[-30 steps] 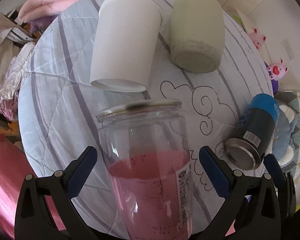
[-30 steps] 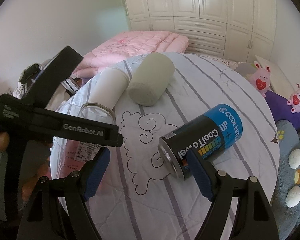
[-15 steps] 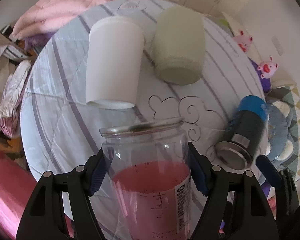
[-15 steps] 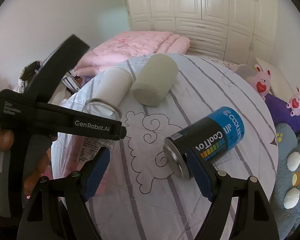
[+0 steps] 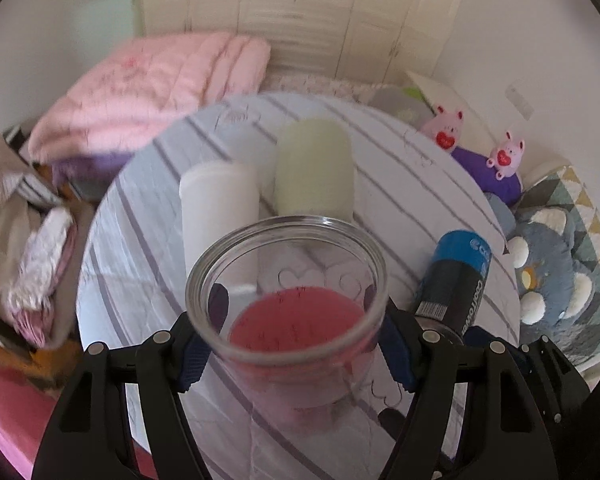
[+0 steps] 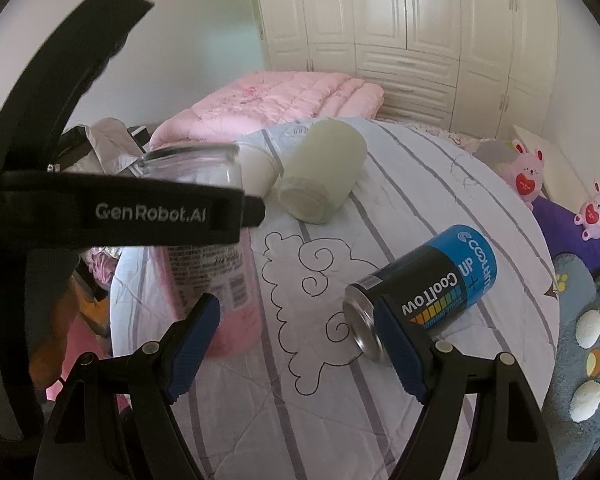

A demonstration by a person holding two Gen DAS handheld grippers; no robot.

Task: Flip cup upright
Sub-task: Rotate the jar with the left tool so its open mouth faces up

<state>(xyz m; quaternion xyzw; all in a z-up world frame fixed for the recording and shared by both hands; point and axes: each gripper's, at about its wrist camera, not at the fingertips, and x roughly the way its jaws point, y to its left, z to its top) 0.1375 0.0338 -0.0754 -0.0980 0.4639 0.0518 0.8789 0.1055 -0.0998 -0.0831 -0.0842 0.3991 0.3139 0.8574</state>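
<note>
My left gripper (image 5: 296, 320) is shut on a clear plastic cup (image 5: 288, 280) with a pink bottom, holding it nearly upright with its mouth up. The right wrist view shows the cup (image 6: 212, 248) standing at the table's left edge, with the left gripper's black body (image 6: 120, 216) across it. My right gripper (image 6: 296, 336) is open and empty, low over the table, with its right finger by the base of a lying blue and black can (image 6: 424, 288).
A white cup (image 5: 220, 204) and a pale green cup (image 5: 314, 168) lie on their sides on the round striped table (image 5: 420, 184). The blue can (image 5: 456, 280) lies at the right. A pink quilt (image 6: 284, 96) and plush toys (image 6: 528, 176) surround the table.
My left gripper closed on the clear cup and tipped it from lying on its side up to nearly vertical. My right gripper stayed open and moved little.
</note>
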